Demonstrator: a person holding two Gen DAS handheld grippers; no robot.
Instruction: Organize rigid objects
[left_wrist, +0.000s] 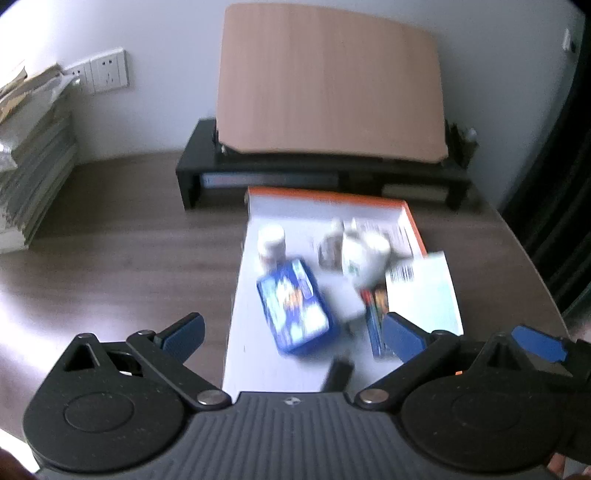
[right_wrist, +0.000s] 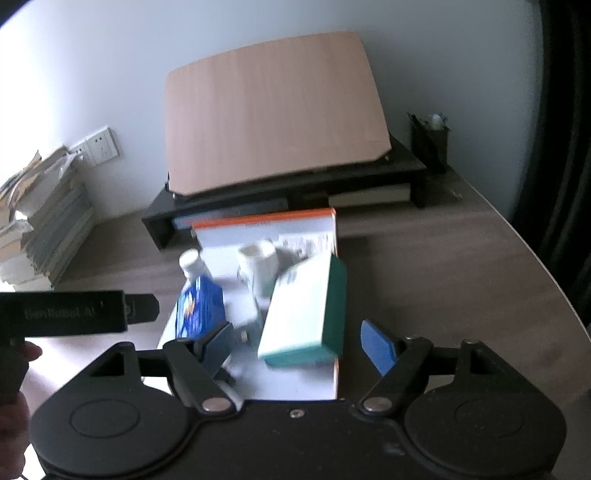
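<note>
A white shallow box with an orange rim lies on the wooden desk. Inside it are a blue packet, a small white bottle, a white jar, a white-and-teal carton and a narrow colourful pack. My left gripper hovers open over the box's near end, the blue packet just ahead of its pads. My right gripper is open; the teal carton lies ahead between its fingers, untouched. Both views are blurred.
A black riser at the back carries a leaning tan board. Stacked papers and wall sockets stand at the left. A black pen holder is at the back right, beside a dark curtain.
</note>
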